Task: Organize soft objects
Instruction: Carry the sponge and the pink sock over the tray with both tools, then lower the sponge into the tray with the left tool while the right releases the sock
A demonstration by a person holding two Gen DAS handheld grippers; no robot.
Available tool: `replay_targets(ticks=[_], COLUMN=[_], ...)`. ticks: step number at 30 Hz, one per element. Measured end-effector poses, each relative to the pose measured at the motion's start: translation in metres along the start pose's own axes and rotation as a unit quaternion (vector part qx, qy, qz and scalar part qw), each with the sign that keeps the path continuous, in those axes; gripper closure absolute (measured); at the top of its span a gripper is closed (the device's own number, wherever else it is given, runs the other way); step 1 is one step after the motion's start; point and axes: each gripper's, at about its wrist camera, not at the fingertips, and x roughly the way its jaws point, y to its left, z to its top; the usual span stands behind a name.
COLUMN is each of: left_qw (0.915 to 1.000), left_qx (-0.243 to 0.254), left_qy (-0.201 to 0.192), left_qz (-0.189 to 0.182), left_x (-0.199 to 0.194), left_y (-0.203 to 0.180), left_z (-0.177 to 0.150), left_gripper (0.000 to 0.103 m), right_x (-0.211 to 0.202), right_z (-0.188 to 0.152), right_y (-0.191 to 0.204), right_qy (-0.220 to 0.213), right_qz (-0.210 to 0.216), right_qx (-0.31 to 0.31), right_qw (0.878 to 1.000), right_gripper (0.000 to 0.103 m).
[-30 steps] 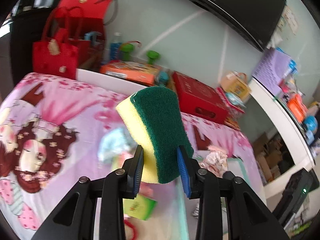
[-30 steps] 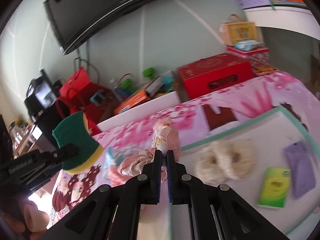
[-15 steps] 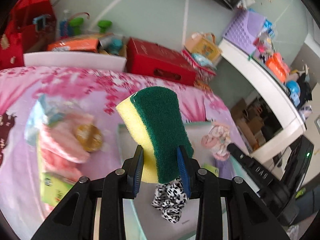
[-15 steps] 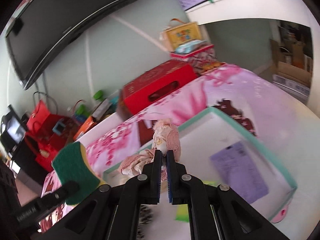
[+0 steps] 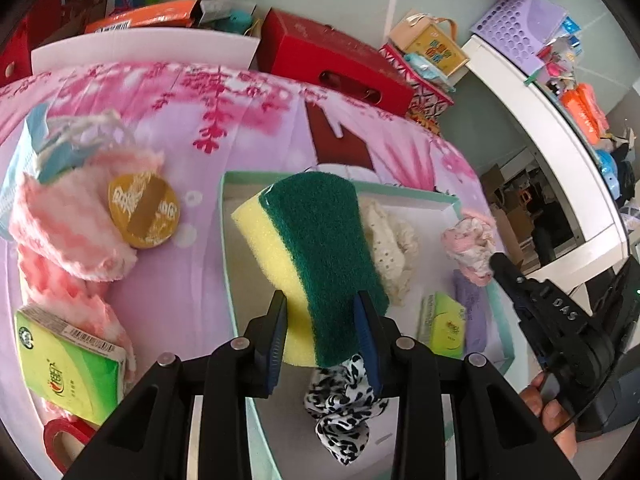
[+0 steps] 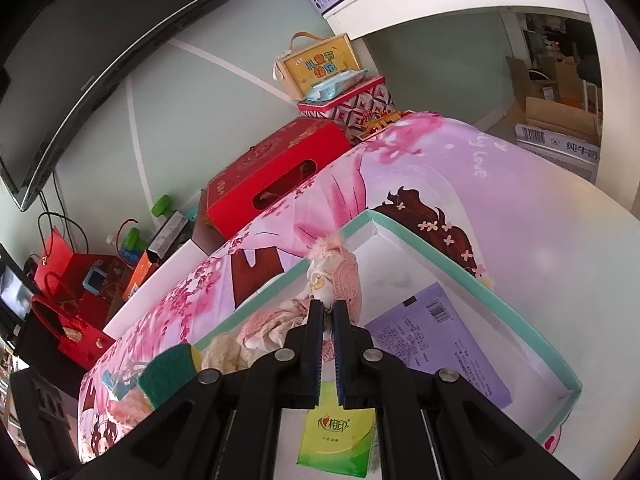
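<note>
Right now we hold a yellow foam sponge with a dark green scouring face [image 5: 316, 256] in our left claw [image 5: 322, 332], its pads clamped on the sponge's lower end while the rest sticks out ahead of the fingers, above a shallow white tray with a mint-green rim [image 5: 404, 194]. Our right claw [image 6: 327, 344] is clenched on a small pink knitted fabric piece [image 6: 340, 276], which juts up past the fingertips over the tray's far corner. Inside the tray lie a cream lacy cloth [image 5: 394, 248], a green tissue pack [image 5: 444, 326], a flat purple packet [image 6: 436, 340] and a black-and-white spotted scrunchie [image 5: 344, 408]. Left of the tray, on the pink printed bedsheet [image 5: 256, 120], sit fluffy pink cloths [image 5: 68, 228].
</note>
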Motion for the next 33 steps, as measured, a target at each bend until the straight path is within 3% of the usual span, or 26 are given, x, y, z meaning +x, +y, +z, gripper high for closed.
replay_targets(ticks=[15, 22, 24, 26, 30, 32, 33], left_qw=[0.9994, 0.9995, 0.9996, 0.9998, 0.9996, 0.9987, 0.9979], left_qx=[-0.029, -0.022, -0.018, -0.014, 0.003, 0.012, 0.015], left_qy=[0.016, 0.019, 0.014, 0.007, -0.017, -0.028, -0.034], left_qz=[-0.013, -0.014, -0.015, -0.008, 0.023, 0.042, 0.054], left_x=[0.006, -0.011, -0.016, -0.023, -0.034, -0.039, -0.041], left_y=[0.012, 0.006, 0.004, 0.002, -0.001, 0.0, 0.001], left_z=[0.005, 0.009, 0.01, 0.012, 0.014, 0.015, 0.015], left_gripper=[0.064, 0.054, 0.051, 0.037, 0.034, 0.022, 0.019], right_x=[0.008, 0.006, 0.003, 0.0, -0.003, -0.002, -0.001], right_z=[-0.002, -0.001, -0.001, 0.0, -0.001, -0.004, -0.005], right_y=[0.0, -0.003, -0.002, -0.001, 0.005, 0.008, 0.01], right_qy=[0.019, 0.036, 0.038, 0.039, 0.051, 0.062, 0.068], right_qz=[-0.035, -0.05, -0.055, -0.056, -0.069, -0.071, -0.073], right_qx=[-0.008, -0.008, -0.011, -0.012, -0.03, -0.04, -0.045], right_qw=[0.999, 0.998, 0.998, 0.998, 0.996, 0.995, 0.994], right_gripper=[0.094, 0.093, 0.085, 0.078, 0.077, 0.074, 0.066])
